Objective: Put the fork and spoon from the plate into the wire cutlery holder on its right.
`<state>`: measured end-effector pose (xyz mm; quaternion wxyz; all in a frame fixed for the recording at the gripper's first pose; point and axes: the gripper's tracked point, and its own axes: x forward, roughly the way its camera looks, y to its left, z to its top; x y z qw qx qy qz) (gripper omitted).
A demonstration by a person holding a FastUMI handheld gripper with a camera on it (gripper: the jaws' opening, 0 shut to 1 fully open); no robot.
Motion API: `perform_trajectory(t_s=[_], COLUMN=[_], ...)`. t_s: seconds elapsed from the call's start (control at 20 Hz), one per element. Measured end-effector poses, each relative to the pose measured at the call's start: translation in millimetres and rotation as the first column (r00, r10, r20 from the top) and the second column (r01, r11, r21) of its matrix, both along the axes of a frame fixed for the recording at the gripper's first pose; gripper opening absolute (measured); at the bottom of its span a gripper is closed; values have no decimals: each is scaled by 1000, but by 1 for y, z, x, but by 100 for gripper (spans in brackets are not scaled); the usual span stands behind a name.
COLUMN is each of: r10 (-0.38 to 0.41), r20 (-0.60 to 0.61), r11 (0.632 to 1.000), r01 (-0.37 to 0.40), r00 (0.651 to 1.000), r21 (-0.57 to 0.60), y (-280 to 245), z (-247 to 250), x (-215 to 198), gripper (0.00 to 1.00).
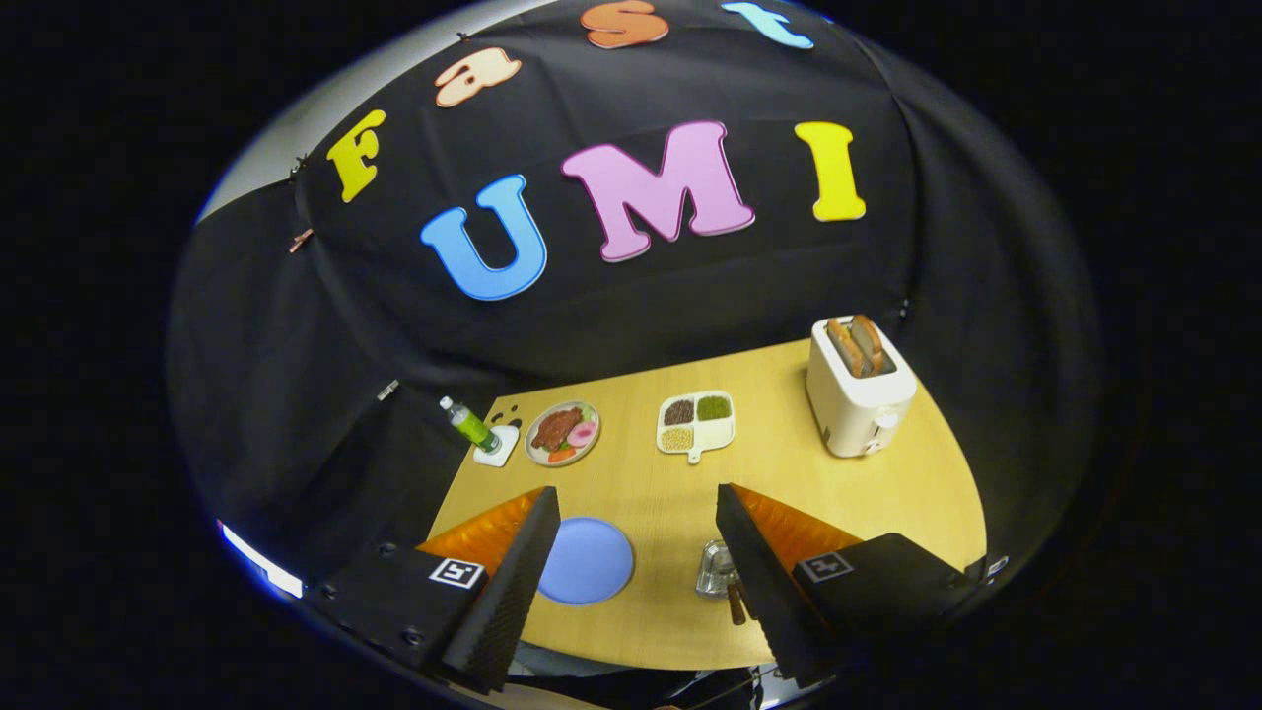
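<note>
While the gripper hangs open and empty, brown-handled cutlery stands in the wire holder, right of the bare plate; stiff, slim, likely best grasped mid-handle.

Blue plate lay flat on the bench, round and plain, partly tucked behind the inner edge of the left finger. No cutlery was visible on the part of it that showed. Wire cutlery holder stood to the plate's right, well apart from it, pressed up against the right finger's inner edge and partly hidden by it. It looked silvery and see-through. Brown handles poked out of it, tilted toward the camera. Couldn't tell fork from spoon at that size.
</note>
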<state>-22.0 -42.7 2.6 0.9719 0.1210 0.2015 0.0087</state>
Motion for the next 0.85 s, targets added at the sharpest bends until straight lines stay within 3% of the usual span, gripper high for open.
perform_trajectory(t_s=[0.25,0.45,0.85], r10=[1,3,137], r20=[271,387,329], r11=[995,980,973], r01=[25,75,-65], r00=[962,922,934], r21=[-93,-186,-221], y=[-6,-32,-40], z=[79,98,75], x=[-18,-30,-27], gripper=[99,99,99])
